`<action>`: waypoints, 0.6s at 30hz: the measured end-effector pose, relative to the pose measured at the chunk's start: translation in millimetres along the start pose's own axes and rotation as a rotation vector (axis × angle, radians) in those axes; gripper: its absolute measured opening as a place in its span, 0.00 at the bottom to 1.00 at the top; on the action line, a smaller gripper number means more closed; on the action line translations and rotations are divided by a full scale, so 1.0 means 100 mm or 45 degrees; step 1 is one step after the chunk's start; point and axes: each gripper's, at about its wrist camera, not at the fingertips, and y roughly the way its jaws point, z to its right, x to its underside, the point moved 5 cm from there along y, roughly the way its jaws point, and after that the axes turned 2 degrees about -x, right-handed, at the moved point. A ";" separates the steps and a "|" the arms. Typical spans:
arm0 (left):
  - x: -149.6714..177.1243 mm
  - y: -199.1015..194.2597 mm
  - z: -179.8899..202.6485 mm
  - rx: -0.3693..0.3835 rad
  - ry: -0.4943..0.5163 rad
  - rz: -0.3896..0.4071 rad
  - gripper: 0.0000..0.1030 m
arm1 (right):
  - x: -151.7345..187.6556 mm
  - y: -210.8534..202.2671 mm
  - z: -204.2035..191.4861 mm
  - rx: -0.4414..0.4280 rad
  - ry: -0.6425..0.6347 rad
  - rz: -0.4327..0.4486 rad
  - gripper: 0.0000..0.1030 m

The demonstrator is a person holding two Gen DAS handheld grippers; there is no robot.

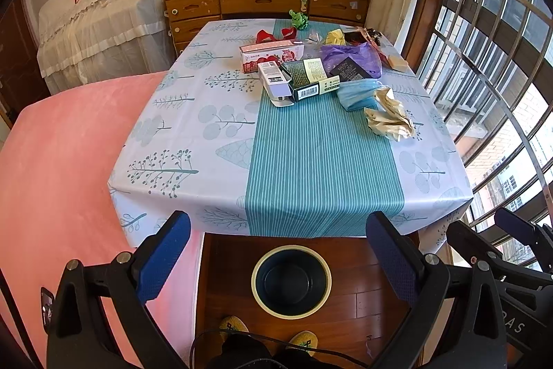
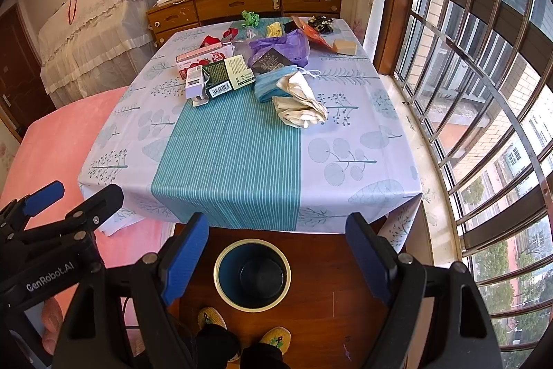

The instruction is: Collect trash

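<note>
Trash lies on the far half of the table (image 1: 193,182): a crumpled cream paper (image 1: 389,118), a blue face mask (image 1: 359,92), a dark green carton (image 1: 307,78), a white carton (image 1: 274,82), a red-and-white box (image 1: 273,54) and a purple bag (image 1: 349,56). A dark bin (image 1: 291,281) with a cream rim stands on the floor at the table's near edge, with nothing inside. My left gripper (image 1: 280,234) hangs open above the bin, empty. My right gripper (image 2: 278,234) is open and empty too, over the same bin (image 2: 252,275). The crumpled paper (image 2: 300,104) and mask (image 2: 269,82) show in the right wrist view.
A pink bed (image 1: 69,161) lies left of the table. A barred window (image 1: 501,75) runs along the right. A wooden dresser (image 1: 266,2) stands behind the table. A person's feet in yellow slippers (image 1: 304,339) rest on the wooden floor by the bin.
</note>
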 end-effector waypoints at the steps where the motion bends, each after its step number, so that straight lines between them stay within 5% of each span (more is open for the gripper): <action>1: 0.00 0.00 0.00 0.000 -0.001 0.001 0.98 | -0.01 0.00 0.00 -0.001 -0.001 0.000 0.80; 18: -0.13 -0.02 0.01 -0.012 -0.006 0.033 0.97 | -0.18 0.01 -0.02 -0.039 -0.026 0.039 0.80</action>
